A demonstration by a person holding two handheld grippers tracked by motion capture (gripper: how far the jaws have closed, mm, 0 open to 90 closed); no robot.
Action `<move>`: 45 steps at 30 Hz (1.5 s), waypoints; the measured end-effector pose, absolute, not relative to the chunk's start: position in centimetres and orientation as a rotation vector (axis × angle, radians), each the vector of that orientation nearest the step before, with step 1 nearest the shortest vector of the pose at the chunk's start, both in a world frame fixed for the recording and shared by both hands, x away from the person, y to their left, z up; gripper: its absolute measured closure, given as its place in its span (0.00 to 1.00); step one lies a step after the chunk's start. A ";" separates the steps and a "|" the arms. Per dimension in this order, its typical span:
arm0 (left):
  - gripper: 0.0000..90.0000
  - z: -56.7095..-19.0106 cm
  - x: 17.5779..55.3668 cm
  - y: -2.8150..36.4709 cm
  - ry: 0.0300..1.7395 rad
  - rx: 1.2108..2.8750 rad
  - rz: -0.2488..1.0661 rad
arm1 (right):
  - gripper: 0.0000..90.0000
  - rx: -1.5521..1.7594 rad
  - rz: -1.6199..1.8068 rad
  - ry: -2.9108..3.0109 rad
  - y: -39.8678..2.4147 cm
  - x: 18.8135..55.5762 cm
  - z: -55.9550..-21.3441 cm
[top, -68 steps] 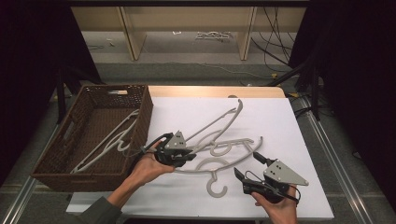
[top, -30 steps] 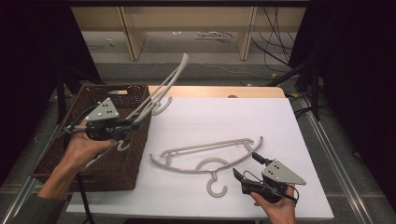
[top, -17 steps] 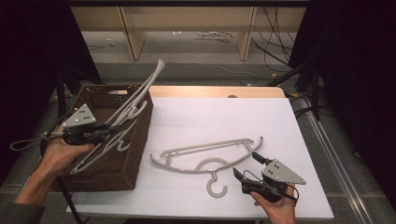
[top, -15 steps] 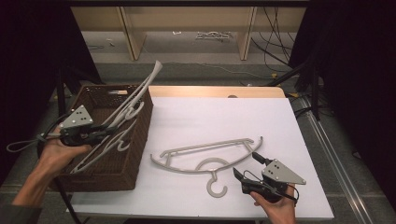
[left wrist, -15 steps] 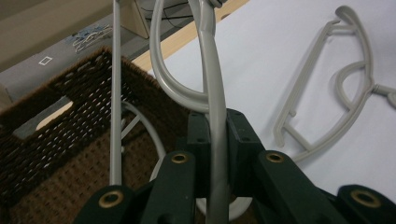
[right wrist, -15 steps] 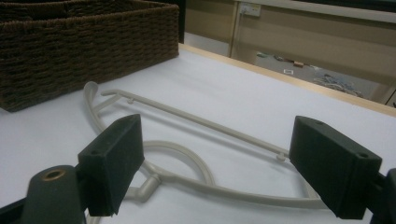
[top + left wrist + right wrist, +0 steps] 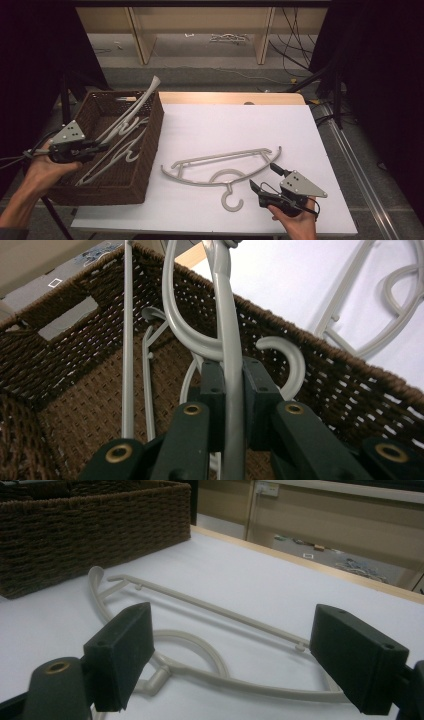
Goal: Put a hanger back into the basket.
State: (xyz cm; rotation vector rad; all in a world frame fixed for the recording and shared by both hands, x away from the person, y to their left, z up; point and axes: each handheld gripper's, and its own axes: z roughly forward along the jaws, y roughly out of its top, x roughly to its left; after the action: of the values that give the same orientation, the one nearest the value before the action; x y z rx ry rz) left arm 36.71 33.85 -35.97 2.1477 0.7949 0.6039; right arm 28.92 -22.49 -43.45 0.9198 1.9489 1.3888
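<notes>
Lab recording bay: black curtains (image 7: 30, 60) at both sides, loose floor cables (image 7: 295, 30), white-covered table (image 7: 240, 125).

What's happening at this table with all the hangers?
A person is working with a hand-held gripper in each hand. The left gripper is clamped on a grey hanger and holds it over the brown wicker basket, where another hanger already lies. One end of the held hanger pokes up past the basket's rim. The right gripper rests with its jaws wide open near the table's front edge, just beside a last hanger lying flat on the white tabletop.
</notes>
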 end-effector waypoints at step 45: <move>0.90 -38.5 38.5 35.6 0.837 2.328 0.492 | 0.21 0.909 1.385 1.954 -22.4 29.1 -43.6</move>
State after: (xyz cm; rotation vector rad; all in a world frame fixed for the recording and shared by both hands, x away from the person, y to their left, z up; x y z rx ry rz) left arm 38.47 35.58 -38.49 2.3276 0.8365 0.4917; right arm 29.07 -22.39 -43.59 0.9091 1.9545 1.3847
